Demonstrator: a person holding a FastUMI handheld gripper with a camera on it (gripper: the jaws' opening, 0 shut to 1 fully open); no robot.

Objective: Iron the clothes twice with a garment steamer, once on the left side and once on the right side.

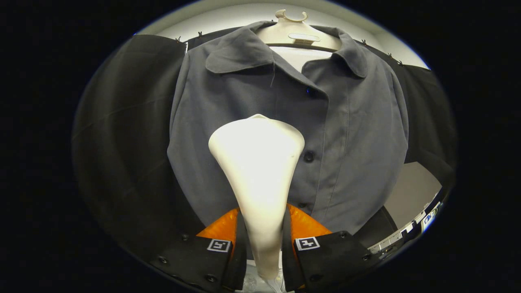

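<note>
A grey collared shirt (350,134) hangs buttoned on a white hanger (299,30) in front of the black booth wall. A white garment steamer (258,162) stands upright between my fingers, its narrow handle clamped by both and its wide head pointing up. The head sits against the shirt's chest, just left of the button placket and level with the middle button (308,156). My gripper (262,240) is shut on the steamer's handle. The steamer hides the shirt's lower centre.
Black cloth (122,142) hangs behind and to the left of the shirt. A pale wall panel (411,191) and some equipment (423,219) show beyond the shirt's lower right hem. White wall runs above the cloth's clipped top edge.
</note>
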